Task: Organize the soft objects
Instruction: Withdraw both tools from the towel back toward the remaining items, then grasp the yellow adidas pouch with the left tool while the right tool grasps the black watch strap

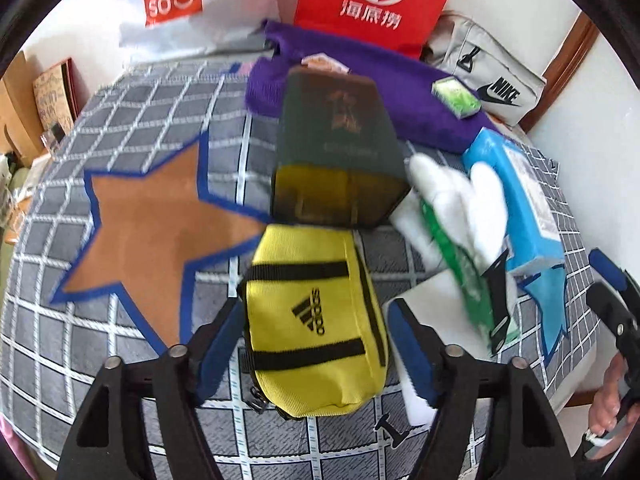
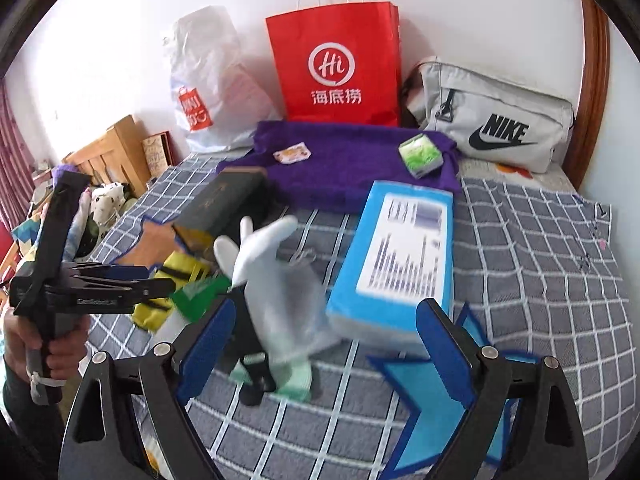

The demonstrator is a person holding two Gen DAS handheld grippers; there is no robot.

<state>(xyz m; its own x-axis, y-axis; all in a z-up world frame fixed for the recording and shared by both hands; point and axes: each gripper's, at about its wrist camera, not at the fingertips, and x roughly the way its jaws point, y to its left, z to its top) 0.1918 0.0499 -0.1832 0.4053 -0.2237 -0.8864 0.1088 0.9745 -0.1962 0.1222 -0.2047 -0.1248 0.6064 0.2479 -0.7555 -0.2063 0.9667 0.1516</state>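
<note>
**A:** See the left gripper point(image 1: 316, 336)? Its jaws stand wide, one on either side of the yellow pouch point(image 1: 316, 320) lying on the checked bedspread point(image 1: 80, 320). The pads aren't pressing on it, as far as I can tell.

**B:** And the right gripper point(image 2: 324, 344) is just as wide, holding nothing. The white glove point(image 2: 264, 264), with its green cuff and a black clip, lies between its fingers, with the blue tissue pack point(image 2: 396, 256) close on the right.

**A:** That's my worry. The pouch sits right up against the dark green box point(image 1: 340, 152). If the left one closes too far forward, I'd guess it catches the box's edge and tips it.

**B:** The pouch is soft too. Grip it near the end and it may sag or slide out.

**A:** On the right, the glove is limp. Pinch only a fingertip and the rest likely drags, maybe snagging the tissue pack.

**B:** Also, the two grippers are near each other. If both close in together, they could bump.

**A:** The purple towel point(image 2: 352, 156) further back, with the small packets on it, looks safely clear, at least.
</note>
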